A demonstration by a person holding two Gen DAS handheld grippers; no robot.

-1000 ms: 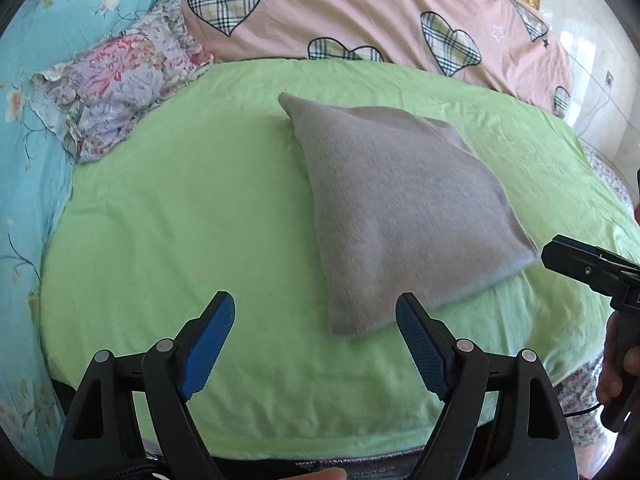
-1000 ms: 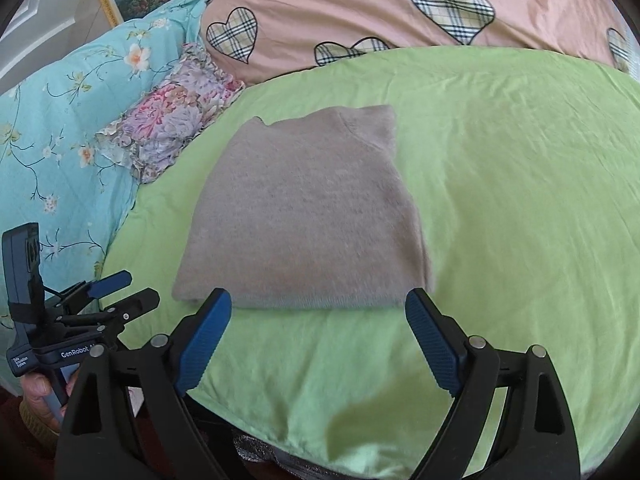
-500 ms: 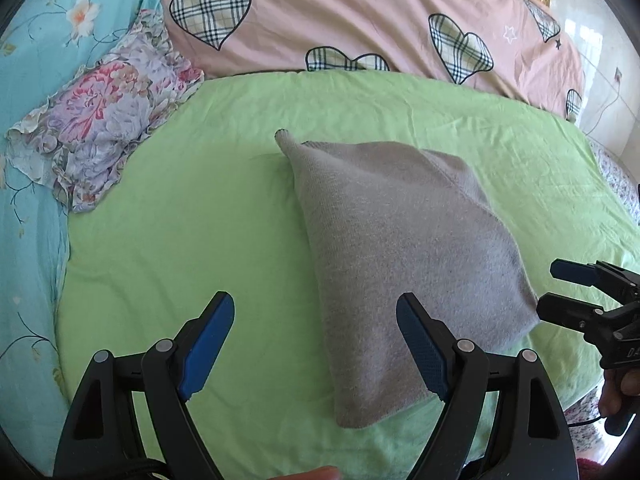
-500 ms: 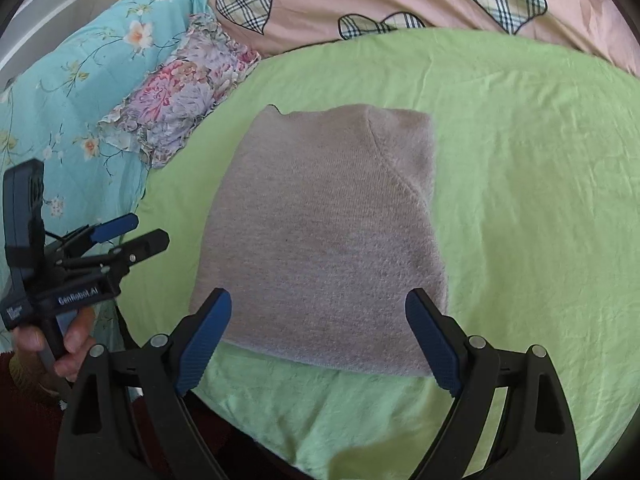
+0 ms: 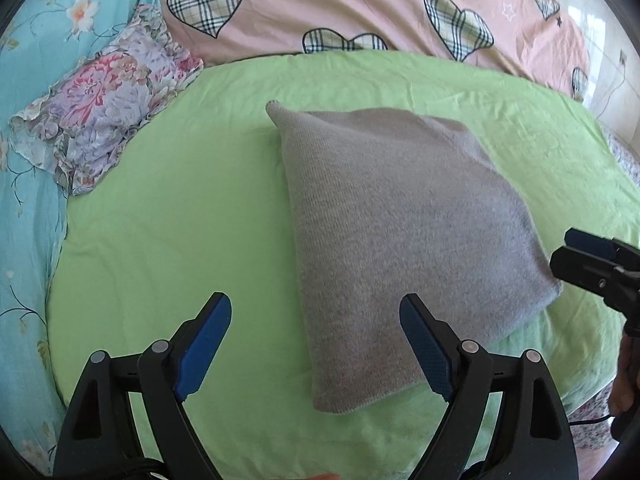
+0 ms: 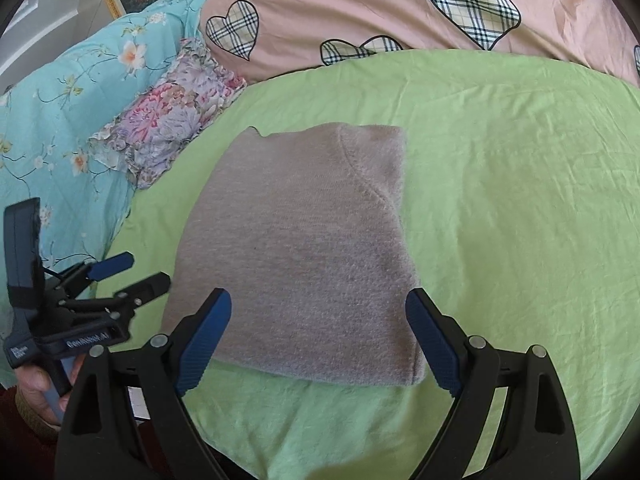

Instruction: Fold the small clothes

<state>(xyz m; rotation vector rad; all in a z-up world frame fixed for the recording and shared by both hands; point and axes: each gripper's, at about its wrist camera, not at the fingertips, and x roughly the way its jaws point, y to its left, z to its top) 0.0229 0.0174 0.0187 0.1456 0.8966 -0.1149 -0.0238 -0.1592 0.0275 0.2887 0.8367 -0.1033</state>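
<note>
The grey knit garment [image 5: 400, 240] [image 6: 304, 248] lies folded into a compact, roughly four-sided pad. It rests flat on the green sheet [image 5: 168, 220] [image 6: 520, 200], near the middle of the sheet. The fabric is a fine, slightly fuzzy knit in a uniform grey-beige tone. The near edge is a thick, rounded fold several layers deep. The far end is narrower, with one small pointed corner projecting at the far left. A curved seam runs across the upper right area of the top layer; it is possibly a sleeve or shoulder seam. The top surface is smooth, without loose flaps.
</note>
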